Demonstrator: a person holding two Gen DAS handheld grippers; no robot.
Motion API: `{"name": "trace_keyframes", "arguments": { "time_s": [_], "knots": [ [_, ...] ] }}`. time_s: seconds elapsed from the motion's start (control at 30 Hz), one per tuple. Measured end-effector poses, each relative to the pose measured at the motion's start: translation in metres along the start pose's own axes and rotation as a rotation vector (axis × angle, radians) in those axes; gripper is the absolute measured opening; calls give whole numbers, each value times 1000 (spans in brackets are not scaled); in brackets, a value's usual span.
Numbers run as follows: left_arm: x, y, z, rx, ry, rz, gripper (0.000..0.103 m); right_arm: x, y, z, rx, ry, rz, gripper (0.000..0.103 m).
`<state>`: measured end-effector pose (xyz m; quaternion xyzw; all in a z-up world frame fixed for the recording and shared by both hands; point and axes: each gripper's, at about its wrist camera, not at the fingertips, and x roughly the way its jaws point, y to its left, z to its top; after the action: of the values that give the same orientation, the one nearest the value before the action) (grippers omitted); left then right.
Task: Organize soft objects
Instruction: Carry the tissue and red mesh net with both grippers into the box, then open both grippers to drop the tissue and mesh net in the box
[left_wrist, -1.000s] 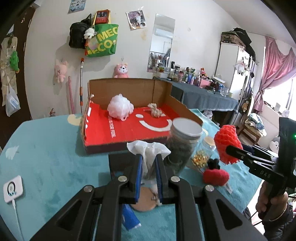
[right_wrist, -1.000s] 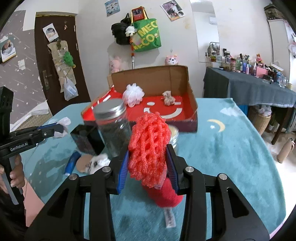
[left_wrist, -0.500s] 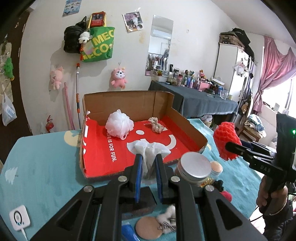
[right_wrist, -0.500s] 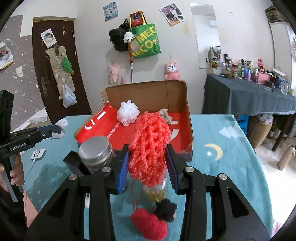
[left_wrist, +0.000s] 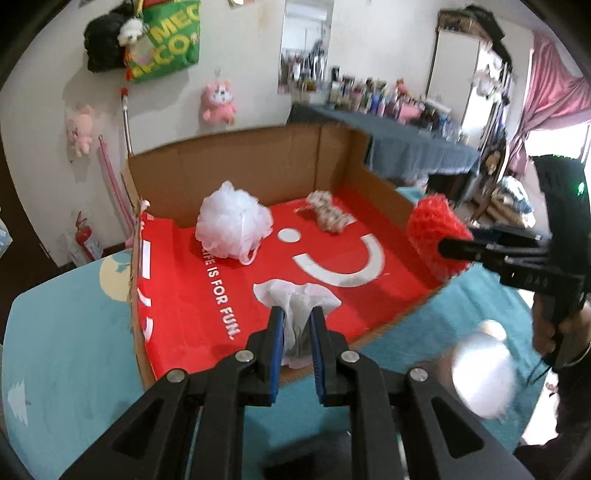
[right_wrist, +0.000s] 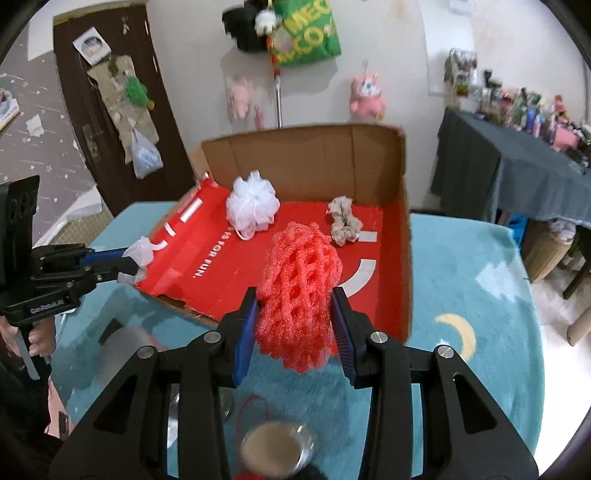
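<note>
Far left in the right wrist view: left gripper (right_wrist: 127, 267), held by a hand (right_wrist: 38, 338), jaws pinching a crumpled white tissue (right_wrist: 140, 253) just at the near-left edge of the cardboard box (right_wrist: 310, 155). In the left wrist view same gripper (left_wrist: 297, 323) has its blue pads nearly together on the tissue (left_wrist: 295, 295), tissue bunching out above the tips, hanging over the red box floor near the front edge. Box (left_wrist: 258, 155) sits open on a teal cloud-print tabletop (left_wrist: 66, 332), red liner with white smiley and lettering. Inside, toward the back left: white mesh bath pouf (left_wrist: 232, 223), lying on the liner; right of it, a small beige scrunchie-like fabric piece (left_wrist: 327, 216), apart from the pouf. Right side of the left wrist view: right gripper (left_wrist: 441, 245) clamped on a red foam net (left_wrist: 434, 230), over the box's right wall; hand (left_wrist: 554, 325) below it on the handle. Right wrist view: right gripper (right_wrist: 295, 321), jaws partly apart and pressing both sides of the red foam net (right_wrist: 297, 288), which is above the box's front-right part; pouf (right_wrist: 253, 205) and scrunchie (right_wrist: 343, 221) behind it. Blurred jar lid (right_wrist: 275, 446) at bottom edge, on the table. Pink plush toys (right_wrist: 365, 94) and a green tote bag (right_wrist: 306, 29) hang on the back wall.
</note>
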<state>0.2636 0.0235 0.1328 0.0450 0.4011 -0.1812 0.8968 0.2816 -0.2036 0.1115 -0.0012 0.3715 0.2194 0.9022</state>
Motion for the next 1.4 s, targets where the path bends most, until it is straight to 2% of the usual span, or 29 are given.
{"name": "trace_keyframes", "arguments": {
  "time_s": [0.17,0.27,0.4,0.6,0.83,1.0,1.13,1.27,1.4],
  "knots": [
    [43,21,16,-8,103,21,15,47,-8,27,-38,103,-76,37],
    [63,32,22,-11,144,49,15,74,-9,36,-61,175,-99,38],
    [81,41,26,-25,183,81,15,105,-6,40,-126,242,-171,39],
    [98,49,24,-34,222,111,16,127,-10,43,-171,301,-250,39],
    [107,52,21,-41,238,131,17,132,-10,38,-209,321,-269,40],
    [103,51,20,-36,231,140,21,134,-7,38,-225,321,-271,42],
    [107,51,21,-34,228,142,34,134,-5,37,-239,317,-277,46],
    [108,52,21,-39,217,135,39,134,-3,36,-250,316,-276,52],
    [101,50,21,-39,193,131,53,130,0,36,-259,305,-281,52]
  ]
}}
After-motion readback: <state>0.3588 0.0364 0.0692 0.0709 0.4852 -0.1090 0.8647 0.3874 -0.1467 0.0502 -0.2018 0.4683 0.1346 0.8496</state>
